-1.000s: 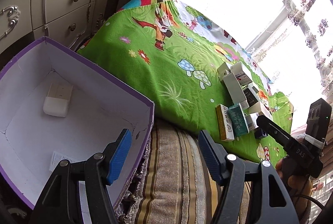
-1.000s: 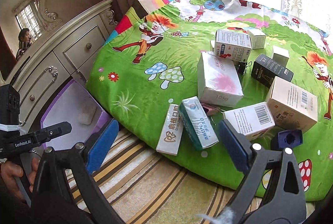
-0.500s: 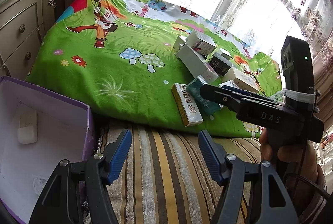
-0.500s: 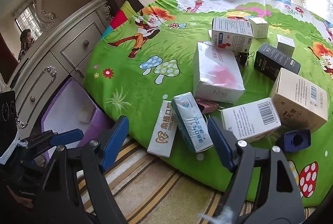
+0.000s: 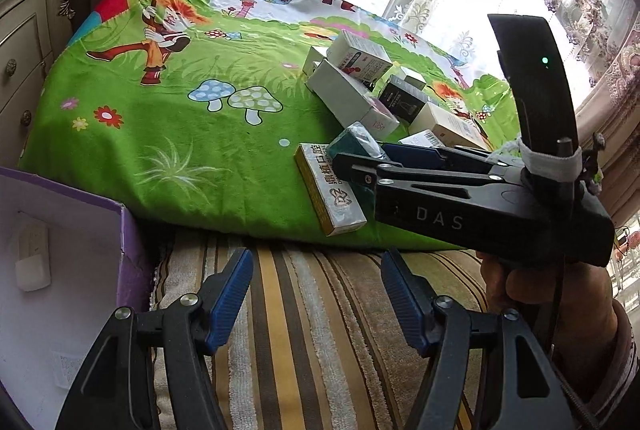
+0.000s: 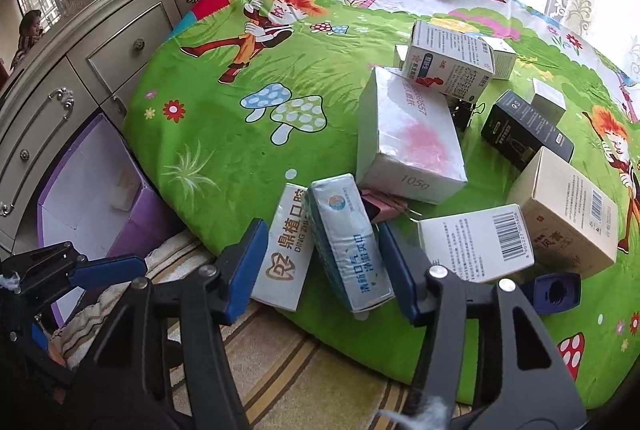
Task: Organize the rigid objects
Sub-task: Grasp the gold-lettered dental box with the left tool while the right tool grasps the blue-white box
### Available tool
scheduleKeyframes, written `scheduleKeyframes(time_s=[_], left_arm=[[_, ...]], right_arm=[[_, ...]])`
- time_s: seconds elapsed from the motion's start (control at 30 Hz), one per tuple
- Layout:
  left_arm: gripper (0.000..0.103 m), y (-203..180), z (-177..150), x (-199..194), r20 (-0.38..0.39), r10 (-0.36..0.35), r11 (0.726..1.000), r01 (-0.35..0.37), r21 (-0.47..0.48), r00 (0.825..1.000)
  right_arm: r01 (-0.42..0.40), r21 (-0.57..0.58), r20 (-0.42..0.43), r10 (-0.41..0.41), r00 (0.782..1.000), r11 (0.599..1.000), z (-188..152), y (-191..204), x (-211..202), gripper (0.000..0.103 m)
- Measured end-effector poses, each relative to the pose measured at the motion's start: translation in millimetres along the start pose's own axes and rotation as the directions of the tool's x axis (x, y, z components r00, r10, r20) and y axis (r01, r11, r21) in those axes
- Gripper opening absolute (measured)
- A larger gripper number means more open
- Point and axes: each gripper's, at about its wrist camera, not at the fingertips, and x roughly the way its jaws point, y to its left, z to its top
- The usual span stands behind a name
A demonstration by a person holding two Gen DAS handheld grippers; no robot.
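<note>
Several cartons lie in a pile on the green cartoon bedspread (image 6: pixel 224 134). At its near edge a white toothpaste box (image 6: pixel 286 258) (image 5: pixel 330 190) and a teal box (image 6: pixel 348 246) (image 5: pixel 356 140) lie side by side. My right gripper (image 6: pixel 324 270) (image 5: pixel 372 158) is closing, with both boxes between its blue pads (image 6: pixel 244 270); I see no firm press on them. Over the striped cloth (image 5: pixel 288 310), my left gripper (image 5: pixel 316 294) stays open, nothing between its fingers. An open purple box (image 5: pixel 124 226) (image 6: pixel 140 206) stands at the left with a small white item (image 5: pixel 34 258) inside.
Behind the two boxes lie a large white carton (image 6: pixel 408 142), a barcode box (image 6: pixel 476 242), a beige carton (image 6: pixel 568 210), a black box (image 6: pixel 524 134) and a blue cap (image 6: pixel 556 292). A cream dresser (image 6: pixel 80 78) stands left. A hand (image 5: pixel 520 282) holds the right gripper.
The left view swung from the purple box toward the bedspread. The right gripper came down over the white and teal boxes and its jaws narrowed around them.
</note>
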Motion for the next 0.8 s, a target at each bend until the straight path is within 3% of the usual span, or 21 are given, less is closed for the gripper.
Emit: scheduleKeyframes(time_s=[0.1,0.2,0.4,0.53,0.67,0.8], left_arm=[[0.067,-2,0,4,-0.011,-0.003,1.0,0.003,0.001,1.0],[0.067,-3,0,7,-0.02,0.0,1.0,0.0,-0.004,1.0],[0.067,-6,3,15,-0.035,0.026,1.0,-0.026,-0.009,0.999],[0.067,-11,7,18,-0.036,0.053,0.999,-0.054,-0.003,0.998],[0.062,-16,15,25,-0.041,0.089,0.996,-0.089,0.0,0.995],[0.061,-25,28,35,-0.049,0.116,0.993,-0.116,0.011,0.992]], right_arm=[[0.007,0.002,-0.021,-0.007,1.0,1.0,-1,-1,5,0.042],[0.005,0.003,-0.031,-0.005,0.999,1.0,-2,-2,8,0.035],[0.006,-0.008,0.009,-0.006,1.0,1.0,-4,1,0,0.033],[0.0,0.015,0.081,-0.001,0.997,1.0,-3,-4,-16,0.033],[0.013,0.041,0.176,-0.02,0.984,0.999,-3,-10,-37,0.033],[0.082,0.09,0.253,-0.103,0.962,0.993,-6,-18,-55,0.033]])
